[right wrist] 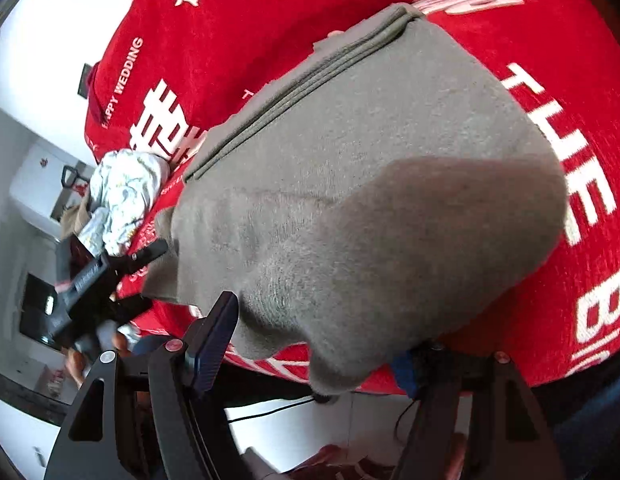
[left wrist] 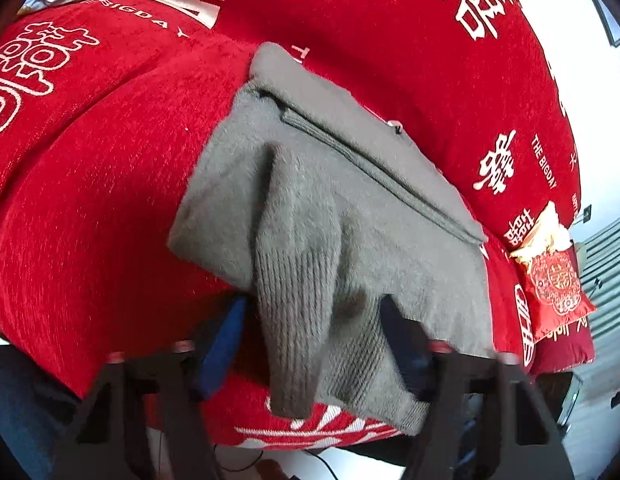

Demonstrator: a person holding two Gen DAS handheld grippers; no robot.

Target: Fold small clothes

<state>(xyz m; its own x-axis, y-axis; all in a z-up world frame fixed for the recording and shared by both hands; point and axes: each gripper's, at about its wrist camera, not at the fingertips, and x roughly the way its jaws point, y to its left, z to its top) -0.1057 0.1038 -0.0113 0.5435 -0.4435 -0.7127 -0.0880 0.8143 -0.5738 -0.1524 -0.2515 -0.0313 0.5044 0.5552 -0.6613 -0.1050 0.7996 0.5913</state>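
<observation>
Grey knit sweater (left wrist: 318,184) lies partly folded on the red bedspread (left wrist: 94,200), near the bed's front edge, body flat with a stacked folded edge running toward 1 o'clock. Ribbed sleeve cuff (left wrist: 294,320) hangs down at 6 o'clock in the left wrist view, between the left claw (left wrist: 310,344) fingers; fingers spread wide either side of it, blue pad on the 8 o'clock finger clear of the cloth, so open and gripping nothing. Right claw (right wrist: 318,356) also wide open; a rounded fold of the sweater (right wrist: 370,200) droops over the gap between its fingers, 4 o'clock finger mostly hidden under cloth, contact there unclear. Left claw shows at 8 o'clock in the right view (right wrist: 106,276). Crumpled pale floral cloth (right wrist: 122,196) sits on the bed at 9 o'clock. Small red embroidered cushion (left wrist: 554,280) at 3 o'clock, left view.
</observation>
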